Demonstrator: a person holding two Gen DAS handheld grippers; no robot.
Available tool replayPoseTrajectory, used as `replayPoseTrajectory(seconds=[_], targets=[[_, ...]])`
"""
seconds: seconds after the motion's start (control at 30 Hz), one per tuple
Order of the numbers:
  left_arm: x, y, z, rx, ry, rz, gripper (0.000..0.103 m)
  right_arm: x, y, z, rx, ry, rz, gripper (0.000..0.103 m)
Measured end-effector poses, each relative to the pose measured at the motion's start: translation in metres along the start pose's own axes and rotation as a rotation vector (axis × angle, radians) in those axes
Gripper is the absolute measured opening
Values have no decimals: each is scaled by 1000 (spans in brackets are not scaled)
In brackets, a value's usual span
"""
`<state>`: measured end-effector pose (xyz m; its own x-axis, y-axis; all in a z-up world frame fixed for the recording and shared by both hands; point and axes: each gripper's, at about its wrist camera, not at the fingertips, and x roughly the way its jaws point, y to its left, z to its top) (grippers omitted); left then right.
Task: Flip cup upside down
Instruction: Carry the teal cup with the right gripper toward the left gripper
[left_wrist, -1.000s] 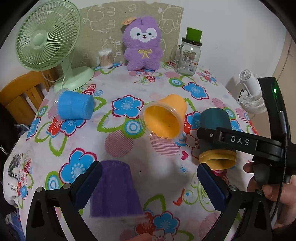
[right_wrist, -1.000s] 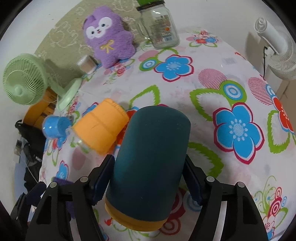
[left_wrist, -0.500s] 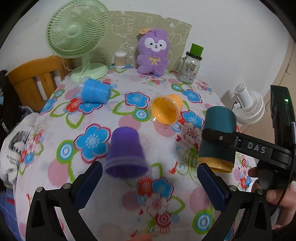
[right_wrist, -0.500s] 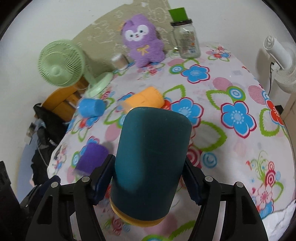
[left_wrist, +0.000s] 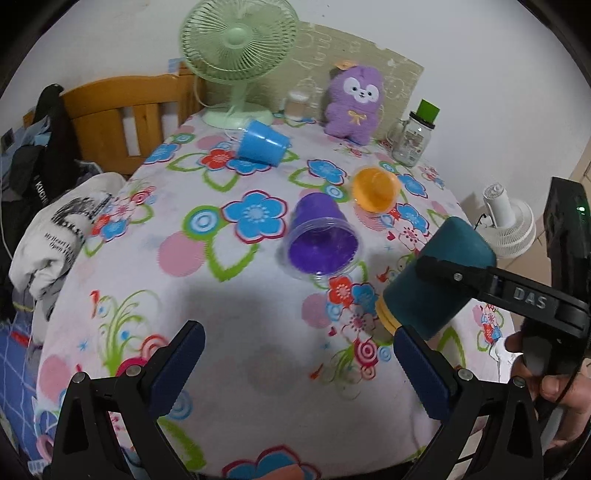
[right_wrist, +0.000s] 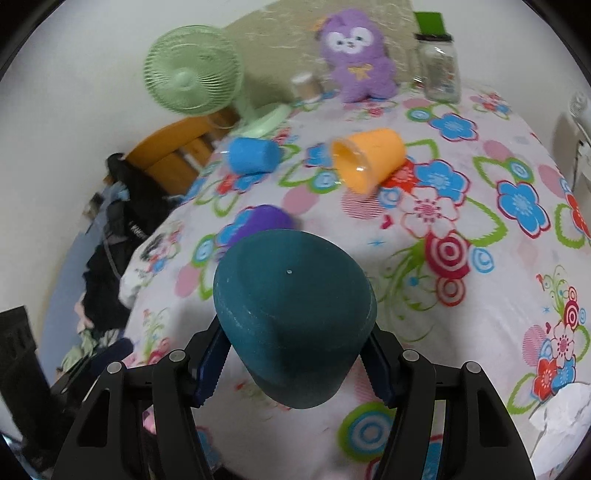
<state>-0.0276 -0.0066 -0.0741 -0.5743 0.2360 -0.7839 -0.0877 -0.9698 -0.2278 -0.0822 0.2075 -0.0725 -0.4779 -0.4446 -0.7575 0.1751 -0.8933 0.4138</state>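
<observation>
White wall, wooden headboard, perhaps a bed.

The held cup was dark teal with a yellow-orange rim band. Three cups lay nearby: purple, orange, blue. The desk cloth was white with blue, red, pink and green flowers. The claw pads were navy.

Matt teal cup; cloth tablecloth
</observation>
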Motion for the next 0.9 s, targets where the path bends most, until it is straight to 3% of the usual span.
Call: replayPoseTrajectory(seconds=[0.23,0.33,0.47,0.6,0.7,0.9], targets=[[-23,9,-9,-8,-26,-4,103,-11,14,-11,-25,67,124,67],[-28,12,-12,-28,-26,-22,103,2,10,-18,10,147,213,67],[-29,12,-15,-35,-20,-17,103,26,-2,-27,58,226,233,67],[-24,7,-16,-29,-6,-14,103,40,-21,-25,126,223,151,77],[-21,0,-16,-11,-3,-14,103,31,-22,-20,88,165,63,89],[-17,-9,-12,4,-1,-20,103,19,-24,-16,50,117,9,90]])
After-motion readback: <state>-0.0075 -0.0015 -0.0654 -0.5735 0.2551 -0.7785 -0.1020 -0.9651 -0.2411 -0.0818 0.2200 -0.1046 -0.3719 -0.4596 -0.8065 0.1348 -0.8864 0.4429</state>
